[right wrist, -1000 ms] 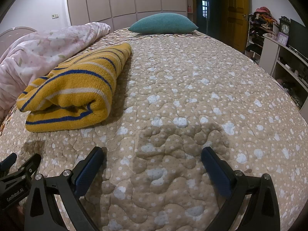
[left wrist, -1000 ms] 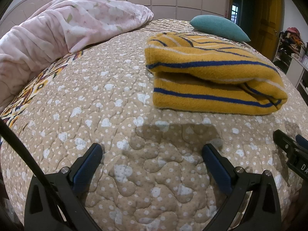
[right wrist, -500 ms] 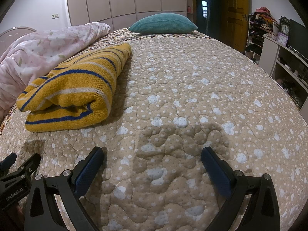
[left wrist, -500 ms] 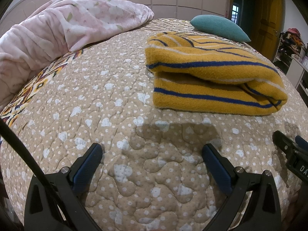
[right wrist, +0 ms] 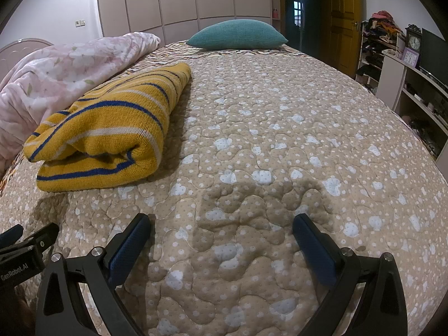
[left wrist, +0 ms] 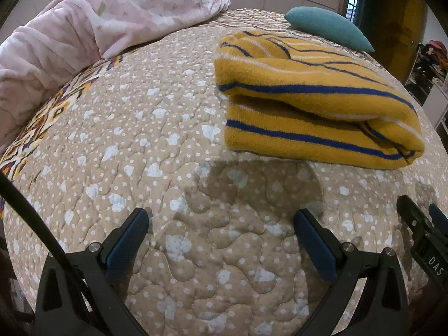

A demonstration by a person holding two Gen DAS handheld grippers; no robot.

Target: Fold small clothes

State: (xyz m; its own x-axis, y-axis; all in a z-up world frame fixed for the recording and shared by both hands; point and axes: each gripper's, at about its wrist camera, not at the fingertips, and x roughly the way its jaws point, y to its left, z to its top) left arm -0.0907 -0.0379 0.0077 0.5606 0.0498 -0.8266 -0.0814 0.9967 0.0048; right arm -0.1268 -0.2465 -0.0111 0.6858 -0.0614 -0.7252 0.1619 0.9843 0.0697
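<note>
A yellow knit garment with blue and white stripes (left wrist: 316,103) lies folded in a thick bundle on the beige quilted bedspread (left wrist: 173,151). In the right wrist view the same garment (right wrist: 112,128) sits at the left. My left gripper (left wrist: 221,224) is open, low over the quilt, short of the garment's near edge, with nothing between its blue pads. My right gripper (right wrist: 221,229) is open too, over bare quilt to the right of the garment. Each gripper's tip shows at the other view's edge.
A pink floral duvet (left wrist: 84,28) is heaped along the left side of the bed. A teal pillow (right wrist: 238,33) lies at the far end. Shelves with a clock and clutter (right wrist: 406,64) stand to the right, near a yellow door (right wrist: 341,19).
</note>
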